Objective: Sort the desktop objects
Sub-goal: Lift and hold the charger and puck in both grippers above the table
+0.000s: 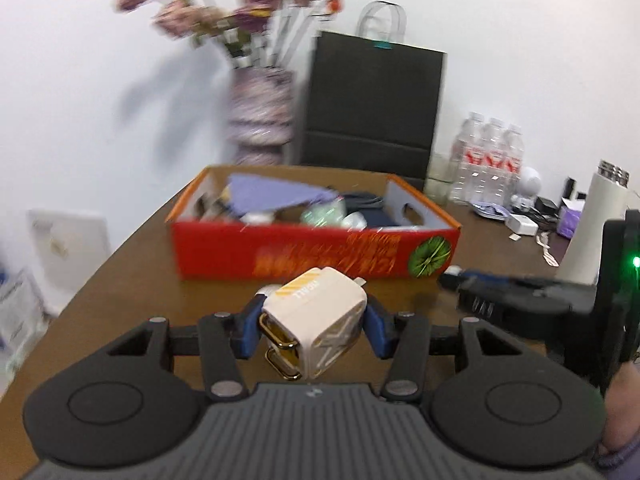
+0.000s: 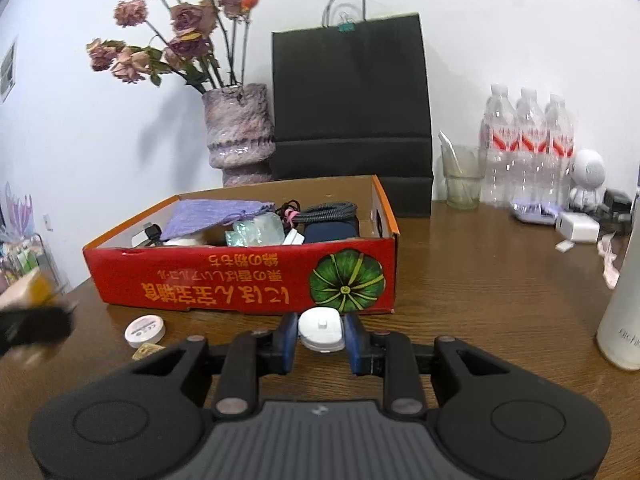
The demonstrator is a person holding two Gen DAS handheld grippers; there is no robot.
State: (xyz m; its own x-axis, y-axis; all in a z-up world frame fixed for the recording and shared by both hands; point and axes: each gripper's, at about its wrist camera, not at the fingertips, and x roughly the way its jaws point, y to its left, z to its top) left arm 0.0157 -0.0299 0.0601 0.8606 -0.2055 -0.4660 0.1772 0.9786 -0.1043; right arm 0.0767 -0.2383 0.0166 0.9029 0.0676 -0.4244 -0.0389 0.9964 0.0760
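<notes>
While both loads are clamped | left gripper (image 1: 314,330): closed on cream cube-shaped plastic charger (image 1: 316,318) | right gripper (image 2: 321,338): closed on white round plastic puck (image 2: 321,328), above bench beside red cardboard box (image 2: 248,276) | advice: clear near wall, then release inside.

You've got a brown wood-grain table (image 2: 480,280). Red cardboard box (image 2: 240,280) sits mid-table. Behind it, against the wall: purple vase (image 2: 240,136) on the left, black paper bag (image 2: 352,120) just right of it. Far right: glass tumbler (image 2: 463,180), then three water bottles (image 2: 528,144), a small white figurine (image 2: 587,178), a white charger block (image 2: 578,227). Tall white bottle (image 2: 624,312) at near right. Near left of the box: a small round white tin (image 2: 145,330), a small yellowish piece (image 2: 147,350) just in front of it.
</notes>
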